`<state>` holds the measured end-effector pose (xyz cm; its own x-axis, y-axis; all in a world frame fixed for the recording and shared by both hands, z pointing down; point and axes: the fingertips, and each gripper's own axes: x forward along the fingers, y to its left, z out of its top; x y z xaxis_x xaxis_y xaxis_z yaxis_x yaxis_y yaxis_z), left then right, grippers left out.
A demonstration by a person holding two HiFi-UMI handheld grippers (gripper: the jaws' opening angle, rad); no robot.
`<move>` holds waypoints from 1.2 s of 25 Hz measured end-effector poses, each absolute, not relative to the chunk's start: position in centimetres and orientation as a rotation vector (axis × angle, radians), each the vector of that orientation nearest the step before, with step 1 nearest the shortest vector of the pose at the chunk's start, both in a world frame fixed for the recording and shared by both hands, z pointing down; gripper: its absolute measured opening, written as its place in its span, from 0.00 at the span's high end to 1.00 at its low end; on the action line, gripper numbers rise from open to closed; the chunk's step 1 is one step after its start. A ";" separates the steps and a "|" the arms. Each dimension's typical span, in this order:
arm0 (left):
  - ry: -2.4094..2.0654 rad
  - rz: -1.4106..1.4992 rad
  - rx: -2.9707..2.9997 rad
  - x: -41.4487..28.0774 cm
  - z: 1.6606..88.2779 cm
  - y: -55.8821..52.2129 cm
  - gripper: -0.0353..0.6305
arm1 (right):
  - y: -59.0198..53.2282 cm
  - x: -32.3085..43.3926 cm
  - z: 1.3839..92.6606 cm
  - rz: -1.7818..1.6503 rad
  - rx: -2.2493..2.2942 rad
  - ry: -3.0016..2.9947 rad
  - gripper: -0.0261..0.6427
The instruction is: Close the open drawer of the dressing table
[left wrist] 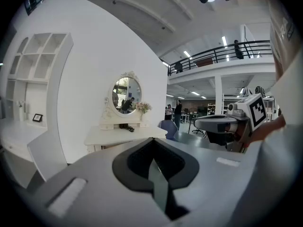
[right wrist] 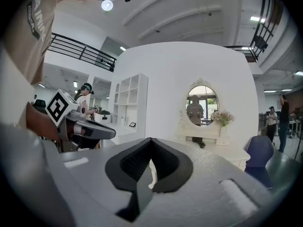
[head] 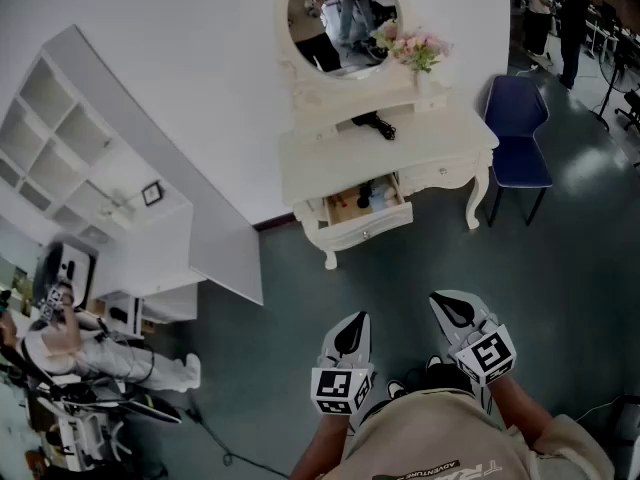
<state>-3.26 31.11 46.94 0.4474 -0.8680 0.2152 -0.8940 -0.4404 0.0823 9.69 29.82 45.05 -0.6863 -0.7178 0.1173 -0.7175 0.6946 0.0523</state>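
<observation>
White drawer (head: pixel 367 211) open, head view only

Two grey two-jaw grippers are in view, the left gripper (head: pixel 355 324) and the right gripper (head: pixel 445 304). Well ahead of their jaws stands one white carved dressing table (head: pixel 330 158). It has one open drawer (head: pixel 375 230), one oval white-framed mirror (head: pixel 343 18), one bunch of pink flowers (head: pixel 412 48) and one black item (head: pixel 374 123) on its top. Ahead and right of the jaws is one dark blue chair (head: pixel 517 133). Ahead and left is one white open shelf unit (head: pixel 60 148) with one small dark picture frame (head: pixel 152 194). There are three people, one seated person (head: pixel 75 346) left of the jaws and two standing people (head: pixel 540 13) far ahead to the right.
</observation>
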 end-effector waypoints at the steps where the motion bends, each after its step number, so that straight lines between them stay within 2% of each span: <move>1: -1.546 0.208 2.515 -3.4 47.0 31.0 0.92 | 29.6 9.7 45.0 -0.002 1.195 -2.772 0.96; 20: -1.516 0.132 2.480 -5.1 48.3 31.8 0.92 | 31.2 8.3 46.7 0.054 1.155 -2.705 0.96; 30: -1.474 0.189 2.416 -4.0 50.1 27.5 0.92 | 26.7 8.5 48.6 0.164 1.113 -2.699 0.96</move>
